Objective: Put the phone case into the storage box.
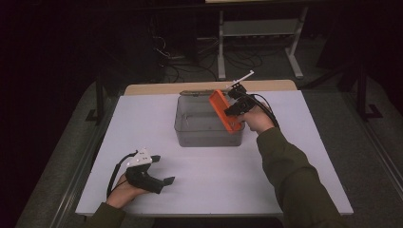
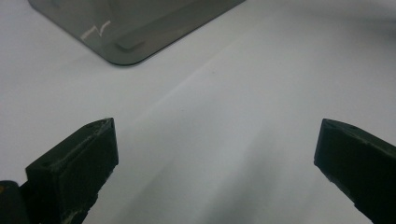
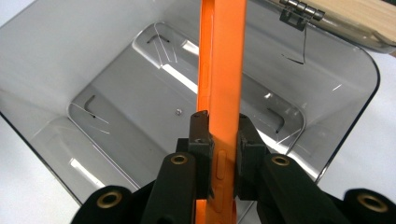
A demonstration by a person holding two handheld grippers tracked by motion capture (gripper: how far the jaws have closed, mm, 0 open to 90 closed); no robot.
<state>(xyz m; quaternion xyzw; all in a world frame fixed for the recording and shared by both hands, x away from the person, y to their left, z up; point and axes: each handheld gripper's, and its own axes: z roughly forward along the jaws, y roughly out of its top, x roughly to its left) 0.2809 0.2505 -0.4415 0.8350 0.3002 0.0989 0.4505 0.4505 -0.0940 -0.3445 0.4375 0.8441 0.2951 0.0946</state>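
Orange case poised over the bin

Right claw point(image 3: 218, 135) pinches the orange case point(image 3: 223, 56) edgewise above the clear bin point(image 3: 341, 140) beneath, likely for dropping in; left claw point(image 2: 215, 154) rests wide open, empty, on the counter point(image 2: 261, 74).

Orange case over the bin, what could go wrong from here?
The right gripper pinches the orange case only by its thin edges, so it might twist or slip out. It hangs tilted over the grey bin, so it could catch the rim. The left gripper rests open, away from the bin, so a bump may slide it.
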